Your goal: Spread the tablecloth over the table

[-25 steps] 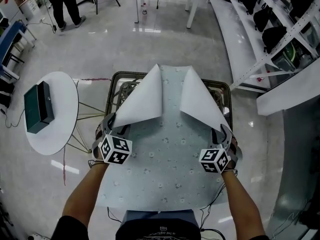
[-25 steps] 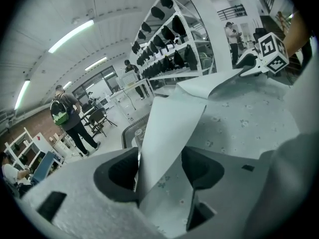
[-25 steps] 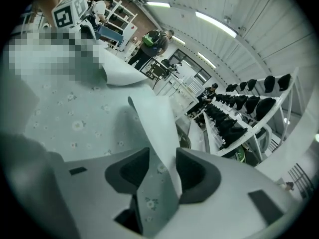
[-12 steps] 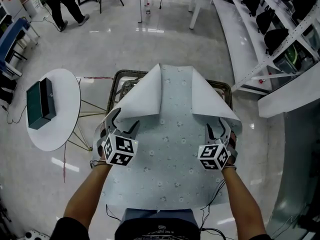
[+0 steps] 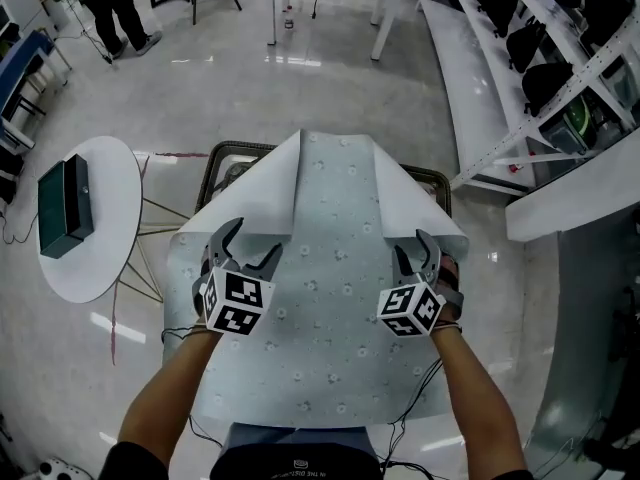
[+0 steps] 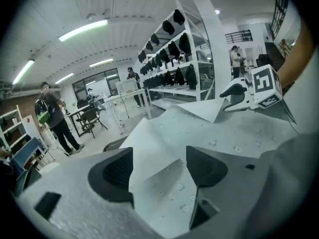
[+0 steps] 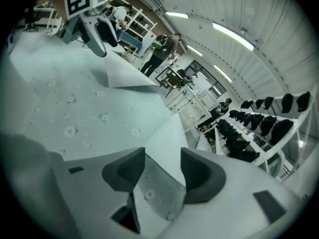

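Lying straight ahead of the just-opened left gripper and right gripper, the tablecloth's folded-back edges sit unpinched between their jaws.

The scene is viewed by the head camera from above, steeply downward, so that the cloth, both forearms and the floor beyond are taken in. The left gripper and right gripper are seen there from behind. Each gripper camera is set close behind its own jaws and aimed low along them over the cloth. The left one is angled rightward, so the right gripper is caught; the right one is angled leftward, so the left gripper is caught. The shelves are shared by all three views, and the standing person appears to be shared too.
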A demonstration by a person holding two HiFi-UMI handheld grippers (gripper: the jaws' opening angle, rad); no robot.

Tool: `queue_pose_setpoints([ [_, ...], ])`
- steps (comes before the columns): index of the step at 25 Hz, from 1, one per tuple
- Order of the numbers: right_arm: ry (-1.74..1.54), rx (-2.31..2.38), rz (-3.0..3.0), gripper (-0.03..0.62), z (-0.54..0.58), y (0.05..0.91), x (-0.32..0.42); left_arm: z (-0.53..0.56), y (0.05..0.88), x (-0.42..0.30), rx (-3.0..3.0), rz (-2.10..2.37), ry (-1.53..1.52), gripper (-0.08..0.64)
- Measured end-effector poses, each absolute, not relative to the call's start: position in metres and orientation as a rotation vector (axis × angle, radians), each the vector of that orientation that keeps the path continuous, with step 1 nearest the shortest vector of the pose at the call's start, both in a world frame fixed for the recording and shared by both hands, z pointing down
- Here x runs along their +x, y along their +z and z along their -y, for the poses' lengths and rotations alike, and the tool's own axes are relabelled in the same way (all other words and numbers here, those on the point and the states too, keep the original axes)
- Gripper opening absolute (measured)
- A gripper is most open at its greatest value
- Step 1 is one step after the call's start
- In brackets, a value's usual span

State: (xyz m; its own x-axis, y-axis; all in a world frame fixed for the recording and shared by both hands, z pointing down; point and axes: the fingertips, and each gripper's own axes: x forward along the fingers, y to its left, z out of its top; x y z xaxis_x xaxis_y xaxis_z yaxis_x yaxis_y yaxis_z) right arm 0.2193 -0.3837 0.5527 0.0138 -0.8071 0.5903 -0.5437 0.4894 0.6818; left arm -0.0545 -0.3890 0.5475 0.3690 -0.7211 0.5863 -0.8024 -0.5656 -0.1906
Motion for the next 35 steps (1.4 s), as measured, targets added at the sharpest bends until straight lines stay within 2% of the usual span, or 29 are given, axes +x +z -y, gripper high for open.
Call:
queue_pose_setpoints([
  [6, -0.421, 1.014, 1.606, 0.227, 0.400, 0.574, 0.241, 0.395, 0.552, -0.031, 2.466, 1.360, 0.890, 0.316],
  [12, -0.529, 0.872, 1.558, 0.224, 0.413, 0.594, 0.258, 0.405, 0.547, -0.011, 2.444, 1.351, 0.808, 0.252],
  [14, -0.562, 0.874, 1.562, 0.195, 0.418, 0.592, 0.261, 0.409, 0.543, -0.003, 2.448, 1.348, 0.785, 0.232],
  [17, -0.585, 0.923, 1.597, 0.109, 0.429, 0.581, 0.263, 0.411, 0.541, 0.007, 2.443, 1.344, 0.773, 0.222],
  [22, -0.514, 1.134, 1.679, 0.025, 0.456, 0.551, 0.277, 0.413, 0.543, 0.014, 2.433, 1.350, 0.783, 0.222],
  [35, -0.161, 1.544, 1.730, 0.011, 0.512, 0.545, 0.356, 0.425, 0.539, 0.030, 2.412, 1.381, 0.845, 0.221],
])
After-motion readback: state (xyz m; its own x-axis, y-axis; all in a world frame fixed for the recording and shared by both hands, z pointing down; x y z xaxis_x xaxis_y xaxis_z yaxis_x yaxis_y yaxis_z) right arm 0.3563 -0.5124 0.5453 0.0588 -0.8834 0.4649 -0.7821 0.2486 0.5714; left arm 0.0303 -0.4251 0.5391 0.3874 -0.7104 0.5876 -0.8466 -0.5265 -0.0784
